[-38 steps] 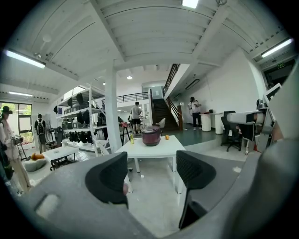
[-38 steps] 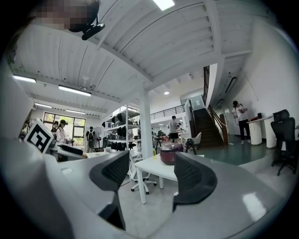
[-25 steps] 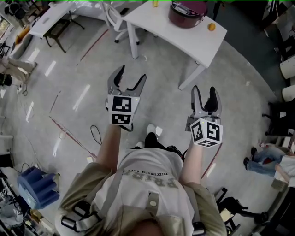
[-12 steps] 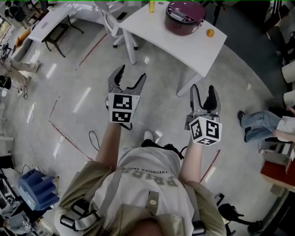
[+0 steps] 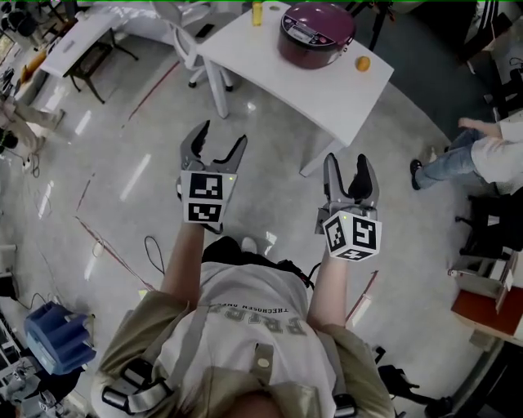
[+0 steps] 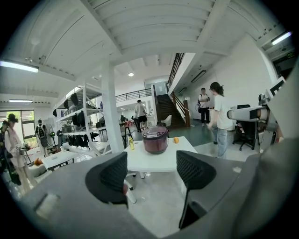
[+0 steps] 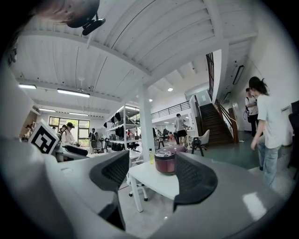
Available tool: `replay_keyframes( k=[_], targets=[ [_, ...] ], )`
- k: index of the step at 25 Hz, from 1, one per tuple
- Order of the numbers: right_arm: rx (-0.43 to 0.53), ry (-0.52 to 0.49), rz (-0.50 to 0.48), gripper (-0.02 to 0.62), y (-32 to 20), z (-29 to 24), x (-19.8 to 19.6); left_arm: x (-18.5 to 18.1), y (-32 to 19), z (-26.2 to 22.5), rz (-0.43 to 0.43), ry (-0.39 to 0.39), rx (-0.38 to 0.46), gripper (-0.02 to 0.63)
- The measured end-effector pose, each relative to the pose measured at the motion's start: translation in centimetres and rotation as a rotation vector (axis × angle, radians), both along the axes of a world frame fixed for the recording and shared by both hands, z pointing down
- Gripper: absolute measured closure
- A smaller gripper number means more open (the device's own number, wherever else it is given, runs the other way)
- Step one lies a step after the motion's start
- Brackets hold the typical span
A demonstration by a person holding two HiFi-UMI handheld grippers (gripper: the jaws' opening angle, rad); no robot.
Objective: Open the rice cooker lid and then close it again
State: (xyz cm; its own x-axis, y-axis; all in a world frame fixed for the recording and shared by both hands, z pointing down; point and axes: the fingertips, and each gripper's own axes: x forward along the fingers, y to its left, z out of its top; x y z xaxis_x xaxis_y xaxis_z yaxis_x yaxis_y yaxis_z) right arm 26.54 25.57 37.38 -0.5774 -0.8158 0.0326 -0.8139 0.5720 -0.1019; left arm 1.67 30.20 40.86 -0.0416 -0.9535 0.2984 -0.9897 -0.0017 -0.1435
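A white table point(image 5: 327, 82) on grey floor point(image 5: 278, 147) bears the rice cooker point(image 5: 315, 33); left gripper point(image 5: 221, 135) and right gripper point(image 5: 347, 160) jaws gape empty.

Cropped by the head view's top edge: yellow bottle point(image 5: 257, 11). Cut off at its right edge: person point(image 5: 494, 155). Too small to name: orange object point(image 5: 362, 63), upper right. Partly hidden behind a jaw of the right gripper point(image 7: 152, 165): rice cooker point(image 7: 164, 162).

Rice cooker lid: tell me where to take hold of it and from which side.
Probably the lid's edge beside the pale control panel on the round maroon rice cooker, approached from that panel side: the closed dome looks smooth elsewhere. Any latch is too small to see.
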Motion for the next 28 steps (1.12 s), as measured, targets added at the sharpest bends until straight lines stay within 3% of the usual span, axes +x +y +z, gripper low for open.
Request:
replay_keyframes(
  k=[13, 28],
  targets=[
    [-0.038, 0.006, 0.031, 0.316, -2.5, 2.0, -0.3, -0.1, -3.6, 2.0, 0.046, 0.003, -0.037, 0.265],
    [-0.042, 0.007, 0.086, 0.314, -11.7, 2.3, -5.3, -6.1, -14.6, 2.6, 0.093, 0.005, -0.042, 0.265]
  ],
)
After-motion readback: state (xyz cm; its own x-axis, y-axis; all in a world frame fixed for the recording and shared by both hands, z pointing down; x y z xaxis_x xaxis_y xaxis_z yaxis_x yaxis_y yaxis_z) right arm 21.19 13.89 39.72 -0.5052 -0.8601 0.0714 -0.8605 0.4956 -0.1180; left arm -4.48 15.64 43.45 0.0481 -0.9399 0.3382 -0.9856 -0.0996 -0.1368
